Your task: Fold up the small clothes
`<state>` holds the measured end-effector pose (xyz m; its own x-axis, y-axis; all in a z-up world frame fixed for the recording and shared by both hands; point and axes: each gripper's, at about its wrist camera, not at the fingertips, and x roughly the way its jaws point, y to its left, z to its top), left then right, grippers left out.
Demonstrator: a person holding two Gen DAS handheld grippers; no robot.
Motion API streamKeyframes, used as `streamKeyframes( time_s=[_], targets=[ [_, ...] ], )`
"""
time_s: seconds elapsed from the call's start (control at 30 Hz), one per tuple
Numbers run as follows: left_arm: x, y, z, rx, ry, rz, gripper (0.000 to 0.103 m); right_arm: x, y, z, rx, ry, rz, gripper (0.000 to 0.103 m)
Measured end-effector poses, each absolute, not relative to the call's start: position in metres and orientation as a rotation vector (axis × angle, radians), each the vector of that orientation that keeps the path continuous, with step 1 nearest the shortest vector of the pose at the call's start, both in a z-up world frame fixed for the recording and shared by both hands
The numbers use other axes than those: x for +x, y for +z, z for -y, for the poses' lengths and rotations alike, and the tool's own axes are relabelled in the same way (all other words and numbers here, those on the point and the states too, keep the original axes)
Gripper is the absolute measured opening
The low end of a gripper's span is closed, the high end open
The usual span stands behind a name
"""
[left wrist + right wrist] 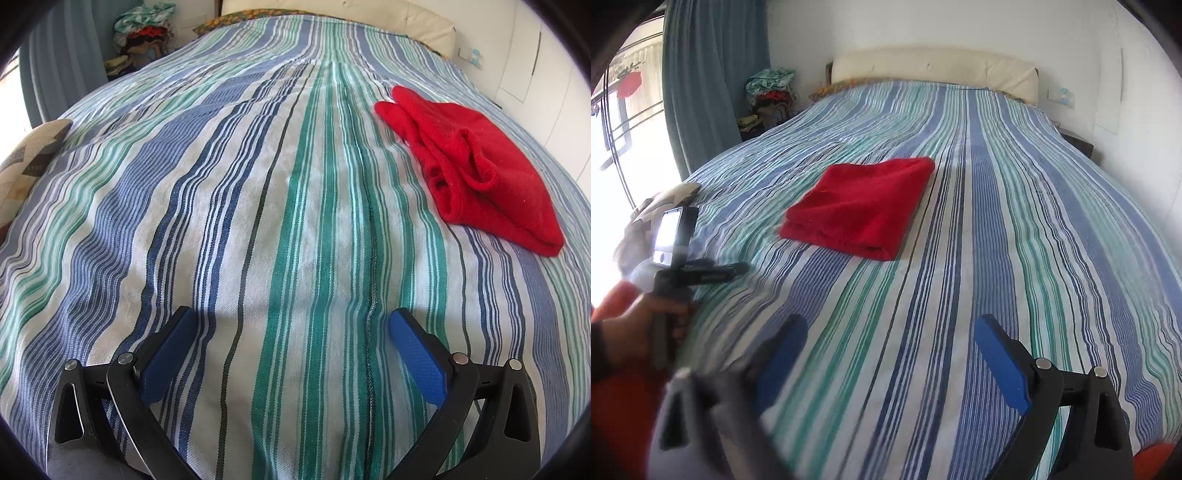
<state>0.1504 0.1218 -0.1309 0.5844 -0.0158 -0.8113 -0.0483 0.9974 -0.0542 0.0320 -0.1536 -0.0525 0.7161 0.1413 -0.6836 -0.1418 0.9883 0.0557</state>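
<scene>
The red garment (858,206) is lying folded flat on the striped bedspread (1015,258), apparently finished, so the left gripper (291,332) and the right gripper (890,343) are both hovering near it, gaping wide and holding nothing.

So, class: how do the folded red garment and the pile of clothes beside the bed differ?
The red garment is one colour, the pile of clothes many. The garment lies folded flat on the striped bedspread; the pile sits crumpled off the bed, by the curtain. Both are fabric.
</scene>
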Motion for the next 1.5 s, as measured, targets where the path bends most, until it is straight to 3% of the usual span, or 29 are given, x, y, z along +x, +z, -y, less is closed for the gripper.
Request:
streamKeyframes(
  time_s=[0.23,0.47,0.57,0.7,0.73,0.83,0.9,0.93,1.0,1.07,1.3,1.33,1.37,1.4,1.43,1.5],
  targets=[
    [0.146,-0.114,-0.126,-0.110,0.023,-0.928,0.099,0.036,-0.063,0.149,0.008,0.185,-0.803,0.091],
    [0.152,-0.038,-0.110,-0.333,-0.191,-0.773,0.097,0.058,-0.070,0.161,0.067,0.204,-0.828,0.091],
    [0.169,-0.022,-0.072,-0.286,-0.295,-0.725,0.097,0.091,-0.066,0.170,0.125,0.212,-0.815,0.091],
    [0.213,-0.043,-0.032,-0.139,-0.293,-0.763,0.097,0.144,-0.054,0.172,0.206,0.238,-0.777,0.091],
    [0.227,-0.056,-0.028,-0.121,-0.256,-0.811,0.095,0.158,-0.053,0.171,0.222,0.249,-0.776,0.091],
    [0.268,-0.100,-0.040,-0.120,-0.158,-1.037,0.072,0.195,-0.054,0.168,0.252,0.270,-0.798,0.091],
    [0.270,-0.103,-0.060,-0.231,-0.204,-1.059,0.072,0.213,-0.060,0.168,0.276,0.284,-0.830,0.091],
    [0.266,-0.094,-0.069,-0.265,-0.212,-1.034,0.072,0.221,-0.065,0.169,0.291,0.296,-0.850,0.091],
    [0.261,-0.074,-0.085,-0.353,-0.262,-0.947,0.089,0.235,-0.075,0.172,0.327,0.319,-0.879,0.091],
    [0.267,-0.065,-0.096,-0.430,-0.310,-0.881,0.099,0.250,-0.087,0.177,0.389,0.366,-0.882,0.091],
    [0.326,-0.118,-0.058,-0.374,-0.337,-1.107,0.098,0.322,-0.152,0.180,0.647,0.436,-0.966,0.092],
    [0.327,-0.119,-0.054,-0.359,-0.346,-1.099,0.090,0.326,-0.155,0.175,0.643,0.433,-0.970,0.088],
    [0.328,-0.119,-0.048,-0.345,-0.374,-1.104,0.045,0.329,-0.155,0.167,0.615,0.442,-0.978,0.067],
    [0.332,-0.122,-0.043,-0.367,-0.421,-1.144,0.025,0.334,-0.155,0.158,0.577,0.451,-1.009,0.052],
    [0.334,-0.119,-0.044,-0.387,-0.404,-1.154,0.025,0.337,-0.154,0.152,0.539,0.436,-1.039,0.041],
    [0.332,-0.099,-0.045,-0.389,-0.411,-1.103,0.023,0.337,-0.140,0.142,0.457,0.403,-1.026,0.034]
  ],
)
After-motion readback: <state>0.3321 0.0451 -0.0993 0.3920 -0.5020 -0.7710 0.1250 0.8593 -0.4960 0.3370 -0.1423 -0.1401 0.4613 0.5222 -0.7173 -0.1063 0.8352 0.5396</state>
